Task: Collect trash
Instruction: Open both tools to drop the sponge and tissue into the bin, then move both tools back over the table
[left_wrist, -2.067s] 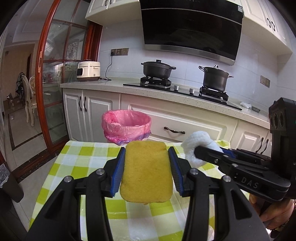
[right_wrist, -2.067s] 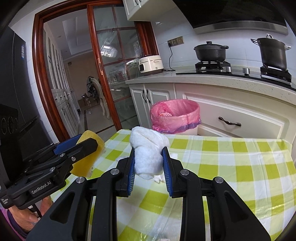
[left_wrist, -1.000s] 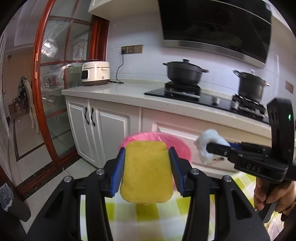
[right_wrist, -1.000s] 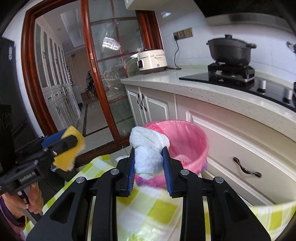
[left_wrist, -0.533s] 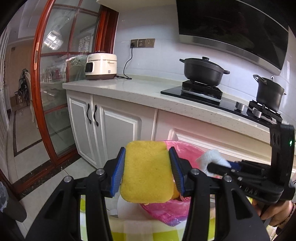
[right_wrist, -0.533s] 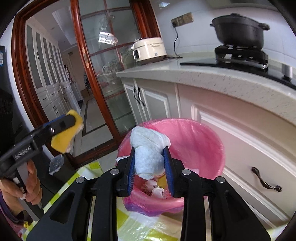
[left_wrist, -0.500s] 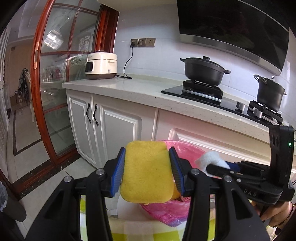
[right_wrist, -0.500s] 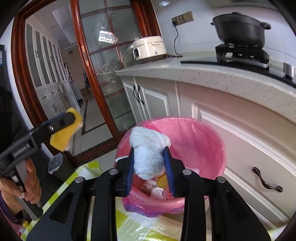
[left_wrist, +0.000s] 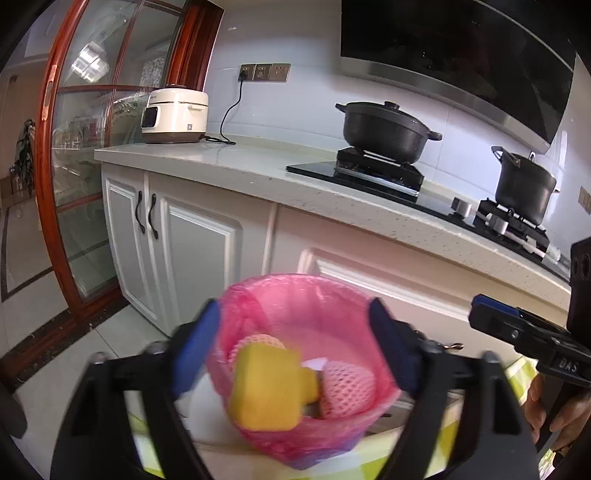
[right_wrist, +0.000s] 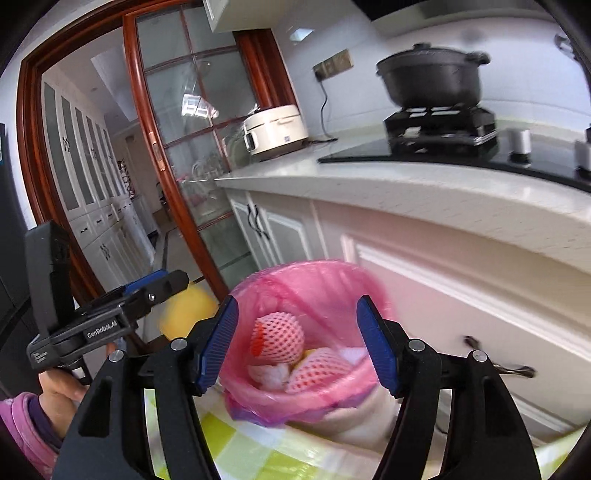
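The pink-lined bin stands just past the table edge, in front of both grippers. My left gripper is over it with its jaws opening wide. The yellow sponge is free of the pads, blurred, dropping at the bin's near rim. My right gripper also hangs over the bin, jaws opening, nothing between them. A white wad lies inside the bin among pink foam fruit nets.
White cabinets and a stone counter run right behind the bin, with black pots on the hob and a rice cooker. The green checked tablecloth lies below the grippers. A glass sliding door stands at the left.
Both grippers came closer over the bin and went from shut to open. The sponge has left the left jaws and is falling. The white wad has left the right jaws.
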